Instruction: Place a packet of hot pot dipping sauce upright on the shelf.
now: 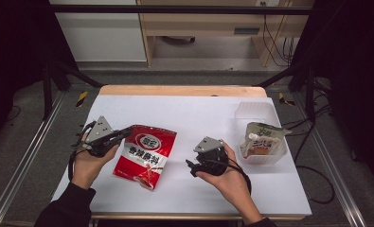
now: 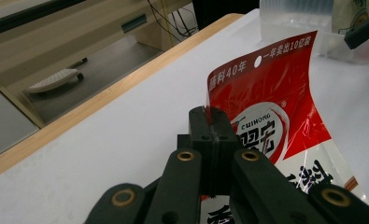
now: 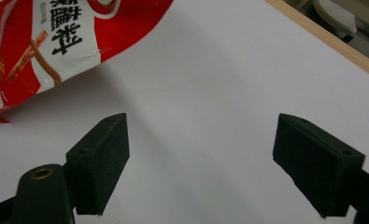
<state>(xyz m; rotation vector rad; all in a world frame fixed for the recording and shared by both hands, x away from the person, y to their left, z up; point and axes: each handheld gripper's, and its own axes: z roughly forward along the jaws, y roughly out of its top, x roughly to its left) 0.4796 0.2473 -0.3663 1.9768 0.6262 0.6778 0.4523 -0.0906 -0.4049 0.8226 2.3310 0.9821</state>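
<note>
Red-white snack bag (image 1: 146, 155), corner pinched, partly lifted off white table.

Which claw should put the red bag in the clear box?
Probably the left claw: it is already shut on the red bag. The right claw is open, holding nothing, though nearer the clear box.

Red packet (image 2: 275, 116) logo: "CUIHONG" was printed.
Red packet top edge: "一年卖出10亿袋" was read.
</note>
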